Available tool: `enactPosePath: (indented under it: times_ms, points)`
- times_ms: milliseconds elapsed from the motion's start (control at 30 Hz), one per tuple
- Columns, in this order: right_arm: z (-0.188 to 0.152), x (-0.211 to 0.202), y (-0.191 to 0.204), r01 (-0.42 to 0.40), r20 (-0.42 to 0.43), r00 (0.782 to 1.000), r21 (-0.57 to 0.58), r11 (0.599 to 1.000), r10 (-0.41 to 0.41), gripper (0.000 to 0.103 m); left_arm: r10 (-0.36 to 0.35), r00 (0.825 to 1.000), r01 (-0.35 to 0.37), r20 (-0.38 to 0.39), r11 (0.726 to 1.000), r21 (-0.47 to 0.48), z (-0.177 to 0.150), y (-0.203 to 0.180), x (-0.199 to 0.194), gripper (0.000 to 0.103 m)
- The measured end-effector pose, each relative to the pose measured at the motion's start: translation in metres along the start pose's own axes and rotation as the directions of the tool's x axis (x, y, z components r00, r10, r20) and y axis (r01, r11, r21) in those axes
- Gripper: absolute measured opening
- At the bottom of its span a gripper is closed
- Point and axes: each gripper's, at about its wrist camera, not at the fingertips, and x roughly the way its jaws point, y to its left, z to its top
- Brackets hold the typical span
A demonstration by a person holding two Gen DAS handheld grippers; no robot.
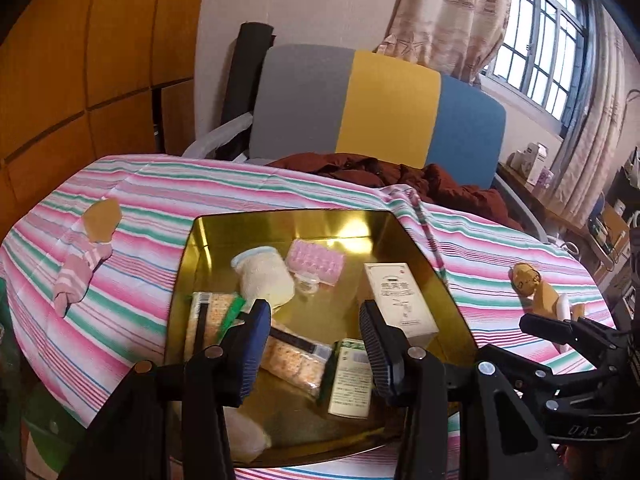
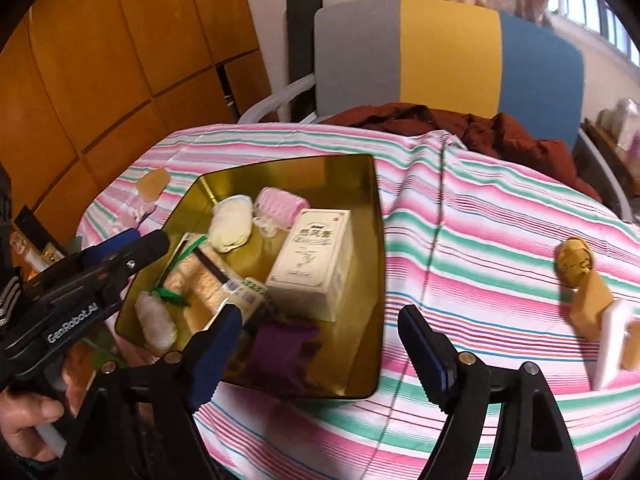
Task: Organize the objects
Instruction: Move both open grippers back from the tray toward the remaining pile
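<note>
Left wrist view – tin: the gold metal tin (image 1: 224,256) sits mid-frame on the striped tablecloth (image 1: 160,200) and already holds a cream box (image 1: 400,300), a pink ridged piece (image 1: 316,262), a pale fuzzy roll (image 1: 266,276), cracker packets (image 1: 294,360) and a green-edged carton (image 1: 350,380).
Left wrist view – left gripper: the left gripper (image 1: 312,344) hovers over the near half of the tin, its jaws partly apart and nothing between the pads – released.
Left wrist view – strays: a striped sock with a tan card (image 1: 86,256) lies at the left of the frame on the cloth, a wooden figure (image 1: 532,284) at the right; both are outside the tin.
Right wrist view – right gripper: the right gripper (image 2: 320,344) at the bottom of the frame stands wide, empty, above the tin's near right corner (image 2: 376,376).
Right wrist view – purple item: a purple cloth piece (image 2: 280,344) lies inside the tin just under the left finger, apart from both pads – apparently set down.
Right wrist view – next target: the wooden figure (image 2: 588,280) stands at the right edge, well apart from the tin.
Doing the step well: likely lift clear of the tin rim before swinging right, keep the jaws wide, and close on the figure's flat body rather than its round head so it does not topple.
</note>
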Motion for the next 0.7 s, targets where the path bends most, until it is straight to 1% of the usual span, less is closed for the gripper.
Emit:
enactPosePath:
  times_ms: [33,200,300,700]
  points:
    - [0.0,-0.001,-0.003,0.009,0.004,1.0,0.001,1.0,-0.009,0.085,-0.009,1.0,0.009,0.0,1.0,0.006,0.0,-0.003,0.0,0.047]
    - [-0.002,-0.009,-0.024,0.045,0.017,0.999,0.031,0.999,-0.046,0.087,-0.053,0.999,0.053,-0.001,0.997,0.05,0.001,-0.025,0.0,0.047]
    - [-0.003,-0.014,-0.039,0.055,0.029,0.998,0.063,0.996,-0.057,0.091,-0.074,0.997,0.074,-0.007,0.995,0.073,-0.001,-0.036,0.0,0.047]
    - [-0.003,-0.027,-0.096,0.143,0.046,0.988,0.135,0.981,-0.15,0.092,-0.139,0.99,0.144,-0.039,0.976,0.163,-0.007,-0.075,0.003,0.047]
